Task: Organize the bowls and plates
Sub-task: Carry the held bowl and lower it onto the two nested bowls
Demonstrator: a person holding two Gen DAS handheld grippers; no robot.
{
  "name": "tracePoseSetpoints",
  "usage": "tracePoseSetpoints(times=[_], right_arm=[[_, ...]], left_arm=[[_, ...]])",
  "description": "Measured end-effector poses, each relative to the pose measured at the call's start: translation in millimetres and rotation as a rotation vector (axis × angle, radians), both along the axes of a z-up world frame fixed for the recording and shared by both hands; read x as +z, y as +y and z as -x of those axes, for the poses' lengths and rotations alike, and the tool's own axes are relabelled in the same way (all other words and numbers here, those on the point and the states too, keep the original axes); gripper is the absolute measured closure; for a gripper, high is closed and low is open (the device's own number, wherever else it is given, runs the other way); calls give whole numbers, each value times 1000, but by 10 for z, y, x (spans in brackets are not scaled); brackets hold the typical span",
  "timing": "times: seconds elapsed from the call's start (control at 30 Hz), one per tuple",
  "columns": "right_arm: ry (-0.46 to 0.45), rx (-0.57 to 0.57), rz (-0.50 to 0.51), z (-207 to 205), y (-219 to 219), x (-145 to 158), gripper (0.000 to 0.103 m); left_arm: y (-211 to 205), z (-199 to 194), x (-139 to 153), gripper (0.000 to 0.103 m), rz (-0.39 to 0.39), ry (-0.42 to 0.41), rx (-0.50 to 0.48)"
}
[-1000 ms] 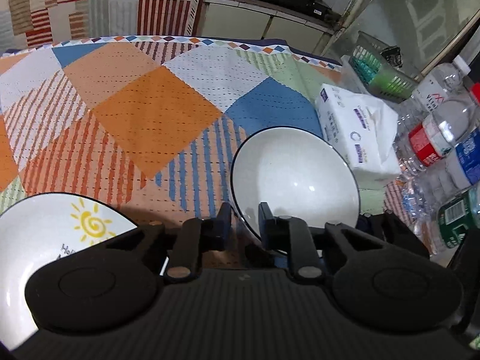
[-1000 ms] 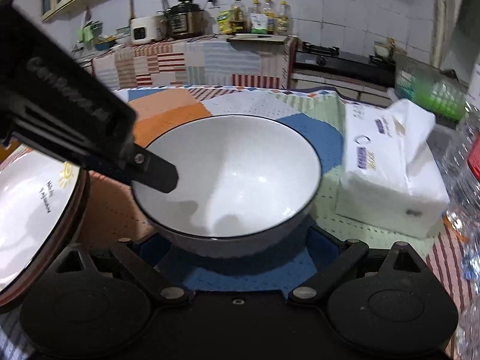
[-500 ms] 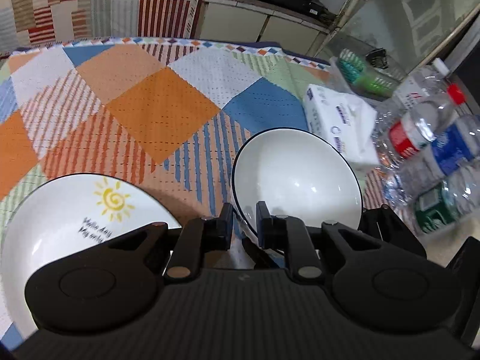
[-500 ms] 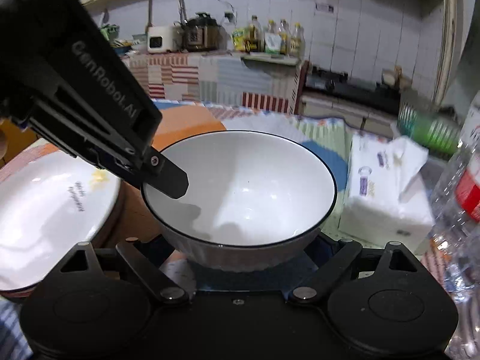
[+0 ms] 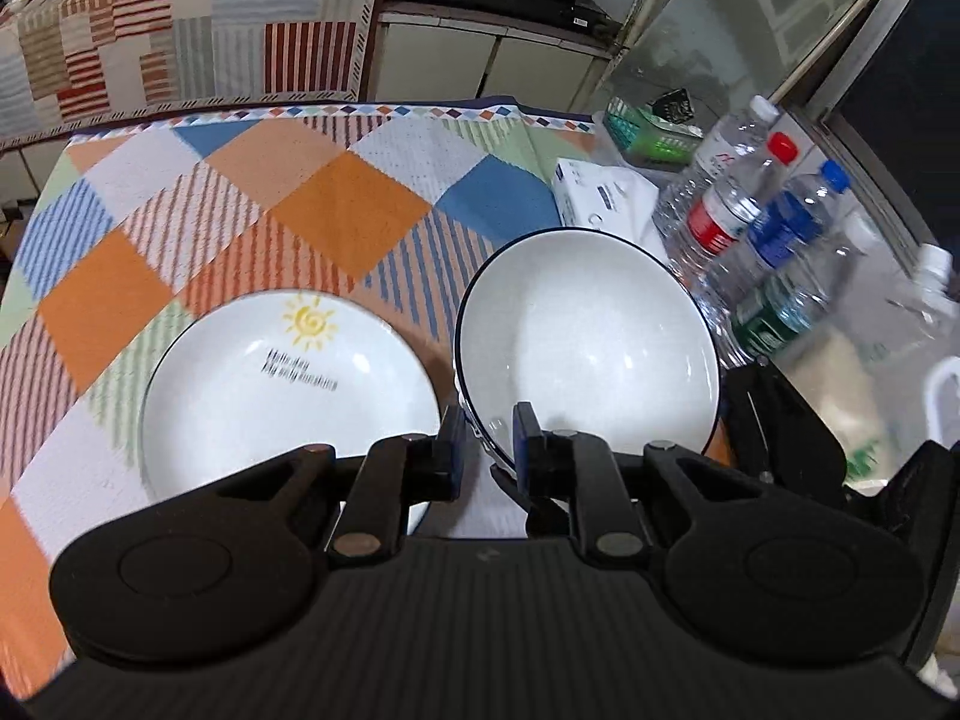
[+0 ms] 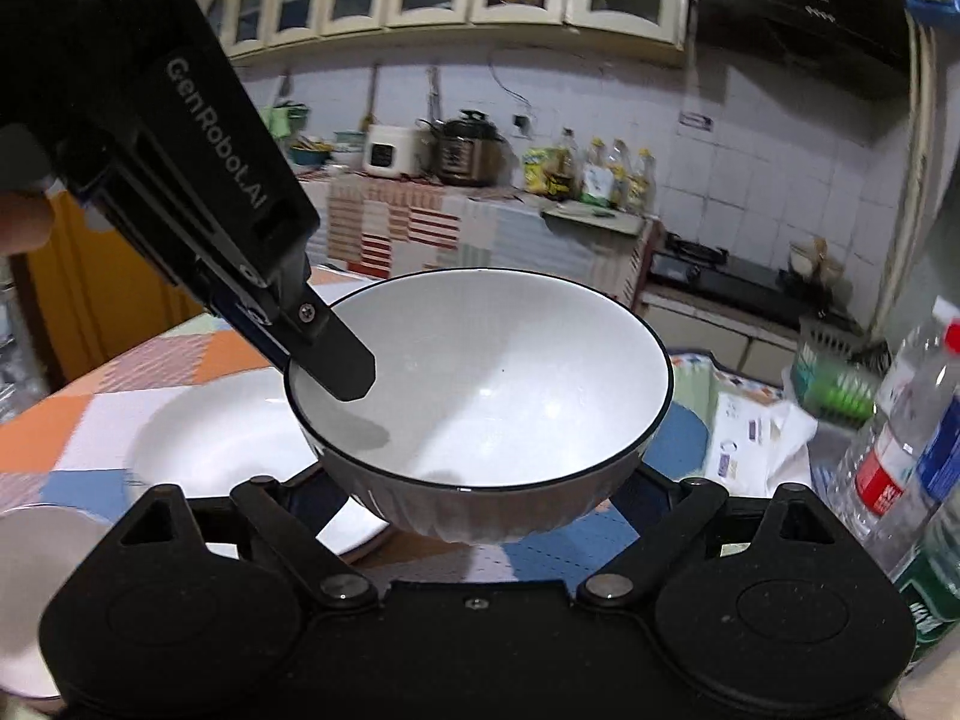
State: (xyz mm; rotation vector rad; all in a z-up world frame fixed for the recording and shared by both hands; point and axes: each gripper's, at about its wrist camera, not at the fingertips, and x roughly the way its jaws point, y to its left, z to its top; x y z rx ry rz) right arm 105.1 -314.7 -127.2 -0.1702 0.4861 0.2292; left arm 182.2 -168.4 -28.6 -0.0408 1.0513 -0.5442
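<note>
Left to right across the patchwork tablecloth [image 5: 336,204]: sun-printed plate [image 5: 288,384] near the front edge, black-rimmed bowl [image 5: 588,348] lifted just beside it, tissue pack [image 5: 600,195] and water bottles [image 5: 774,240] crowding the right edge. Left gripper [image 5: 485,438] clamped on the bowl's near rim. Right gripper [image 6: 480,516] spread wide under the bowl, fingertips hidden. Raised higher than a second ago, plate now fully in view. Plate lettering blurred.

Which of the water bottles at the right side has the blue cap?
The bottle with the blue cap and blue label. It stands between the red-capped, red-labelled bottle and the green-labelled bottle.
</note>
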Motion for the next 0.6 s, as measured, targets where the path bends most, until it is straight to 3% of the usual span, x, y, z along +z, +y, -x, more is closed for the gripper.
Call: tracePoseSetpoints(times=[0.3,0.6], right_arm=[[32,104,22,379,333,277,7],[115,235,-19,612,644,140,7]], left_arm=[[501,460,202,89,-41,67,3],[945,703,-81,89,-108,177,31]])
